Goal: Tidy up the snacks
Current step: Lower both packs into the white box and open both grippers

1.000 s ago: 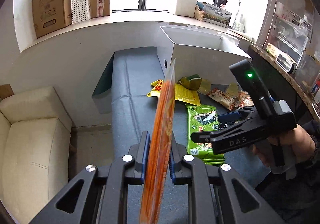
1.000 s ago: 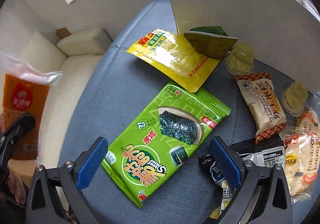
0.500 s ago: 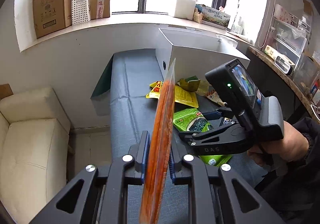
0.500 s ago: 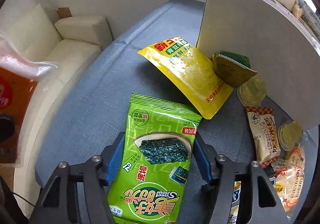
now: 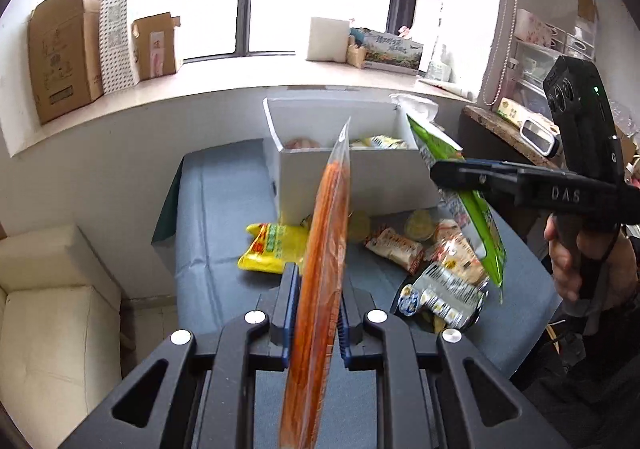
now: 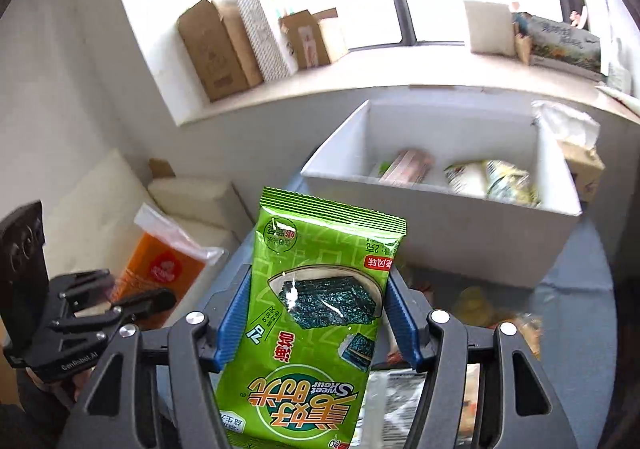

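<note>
Green seaweed packet upright, raised before white box; orange packet edge-on, upright.

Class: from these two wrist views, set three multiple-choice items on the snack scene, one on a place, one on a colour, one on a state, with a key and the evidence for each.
1. Where is the open white box?
A) on the blue-grey table
B) on the windowsill
C) on the cream sofa

2. What colour is the seaweed snack packet?
A) red
B) green
C) purple

3. What state is the left hand-held gripper in?
A) open and empty
B) shut on the orange clear-topped snack bag
C) resting on the table

Key: 1 A, its base sits on the blue-grey table; 2 B, its wrapper is bright green; 3 B, both pads press the bag.
</note>
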`<action>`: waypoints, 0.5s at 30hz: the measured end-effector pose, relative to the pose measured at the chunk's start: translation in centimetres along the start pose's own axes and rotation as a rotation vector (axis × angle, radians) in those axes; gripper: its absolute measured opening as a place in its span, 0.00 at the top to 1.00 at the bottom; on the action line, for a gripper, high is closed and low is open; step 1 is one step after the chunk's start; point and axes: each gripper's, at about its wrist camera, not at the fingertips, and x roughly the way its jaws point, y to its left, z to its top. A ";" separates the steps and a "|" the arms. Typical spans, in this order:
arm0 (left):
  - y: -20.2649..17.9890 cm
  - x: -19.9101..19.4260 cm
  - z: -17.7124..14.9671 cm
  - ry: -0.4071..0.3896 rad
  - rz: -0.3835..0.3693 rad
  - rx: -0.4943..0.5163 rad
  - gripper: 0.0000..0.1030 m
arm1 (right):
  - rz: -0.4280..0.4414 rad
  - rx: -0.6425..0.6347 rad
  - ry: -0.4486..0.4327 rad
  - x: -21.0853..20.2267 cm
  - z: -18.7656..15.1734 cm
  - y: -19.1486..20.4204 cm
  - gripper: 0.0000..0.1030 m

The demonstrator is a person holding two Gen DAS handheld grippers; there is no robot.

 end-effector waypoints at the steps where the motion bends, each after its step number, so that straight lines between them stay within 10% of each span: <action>1: -0.5 0.3 1.2 -0.010 -0.008 0.016 0.81 | -0.009 0.009 -0.031 -0.9 0.9 -1.0 0.35; 15: -1.4 14.6 19.0 0.008 0.040 -0.083 0.81 | -0.188 0.024 -0.079 2.5 13.7 -13.5 0.34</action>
